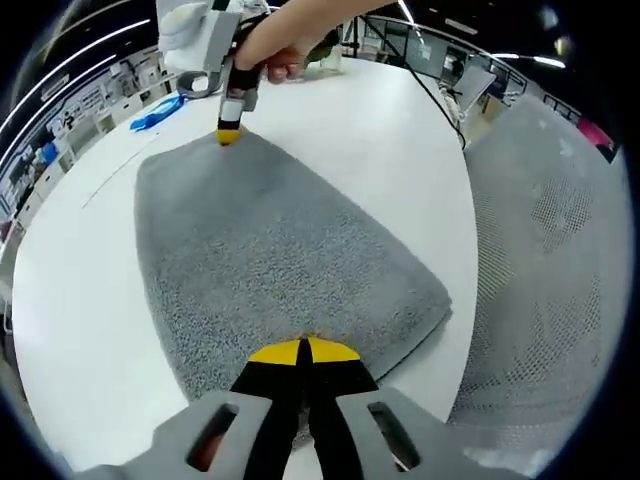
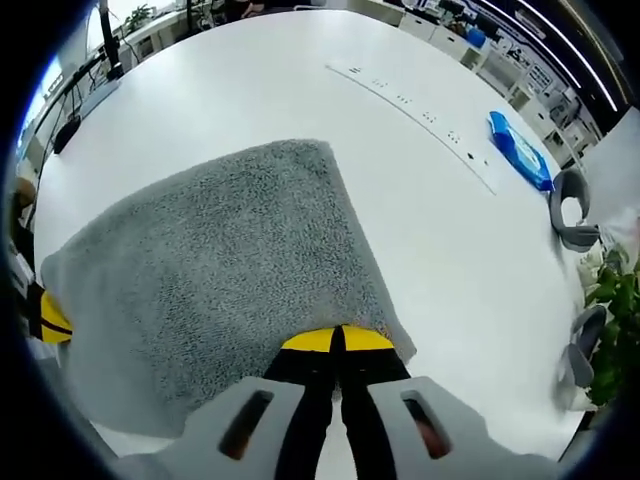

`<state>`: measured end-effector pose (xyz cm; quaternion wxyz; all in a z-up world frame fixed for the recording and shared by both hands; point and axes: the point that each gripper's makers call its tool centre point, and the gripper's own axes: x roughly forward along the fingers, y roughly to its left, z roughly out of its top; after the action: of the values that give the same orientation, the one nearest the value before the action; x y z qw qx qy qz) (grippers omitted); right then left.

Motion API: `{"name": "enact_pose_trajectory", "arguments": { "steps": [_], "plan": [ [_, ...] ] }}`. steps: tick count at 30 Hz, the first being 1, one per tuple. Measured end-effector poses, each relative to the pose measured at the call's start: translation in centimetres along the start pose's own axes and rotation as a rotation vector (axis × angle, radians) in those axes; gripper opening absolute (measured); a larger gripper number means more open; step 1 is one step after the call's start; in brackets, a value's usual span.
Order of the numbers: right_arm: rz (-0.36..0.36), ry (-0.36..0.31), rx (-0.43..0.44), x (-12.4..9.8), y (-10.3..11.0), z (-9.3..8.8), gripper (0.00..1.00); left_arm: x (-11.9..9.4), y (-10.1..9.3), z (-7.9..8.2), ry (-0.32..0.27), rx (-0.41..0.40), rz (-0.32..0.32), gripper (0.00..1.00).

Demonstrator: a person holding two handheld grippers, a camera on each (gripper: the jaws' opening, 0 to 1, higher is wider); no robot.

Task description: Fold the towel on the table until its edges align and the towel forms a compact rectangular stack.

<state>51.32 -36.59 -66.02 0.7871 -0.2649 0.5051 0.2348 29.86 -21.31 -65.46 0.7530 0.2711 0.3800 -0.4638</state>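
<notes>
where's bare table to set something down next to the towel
Most free: the wide white table beyond the towel, up to the blue packet by the edge. A smaller bare strip lies between the towel and the table's rim in the left gripper view. Crowded: both towel ends, where the left gripper and right gripper sit.

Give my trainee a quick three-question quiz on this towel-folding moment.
1. True or false: the left claw is closed at the edge of the grey towel.
2. What colour is the flat packet lying beyond the towel? A) red B) blue C) green
3. Which surface does the towel lie on?

Key: 1 true; 2 B; 3 the white table. The right claw is likewise shut on the towel's edge.
</notes>
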Motion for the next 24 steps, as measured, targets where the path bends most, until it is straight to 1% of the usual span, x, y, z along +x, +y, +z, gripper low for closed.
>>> {"name": "enact_pose_trajectory", "arguments": {
  "steps": [3, 5, 7, 10, 18, 24],
  "plan": [
    [-0.005, -0.003, -0.014, 0.1, -0.1, 0.2, 0.00, 0.2, -0.1, 0.3, 0.004, 0.013, -0.001, 0.01],
    [-0.012, -0.002, -0.045, 0.3, -0.1, 0.5, 0.00, 0.3, -0.1, 0.5, 0.006, 0.011, -0.006, 0.01],
    [-0.013, -0.001, -0.053, 0.4, -0.2, 0.8, 0.00, 0.5, -0.1, 0.7, 0.003, 0.004, -0.010, 0.01],
    [-0.012, -0.002, -0.065, 0.6, -0.5, 1.1, 0.00, 0.7, -0.3, 1.0, -0.003, 0.018, -0.014, 0.01],
    [-0.021, -0.013, -0.081, 0.9, -0.8, 1.5, 0.00, 1.2, -0.5, 1.6, 0.003, 0.064, -0.007, 0.01],
    [-0.015, -0.009, -0.083, 0.8, -0.9, 1.5, 0.00, 1.2, -0.5, 1.7, 0.000, 0.055, -0.013, 0.01]
  ]
}}
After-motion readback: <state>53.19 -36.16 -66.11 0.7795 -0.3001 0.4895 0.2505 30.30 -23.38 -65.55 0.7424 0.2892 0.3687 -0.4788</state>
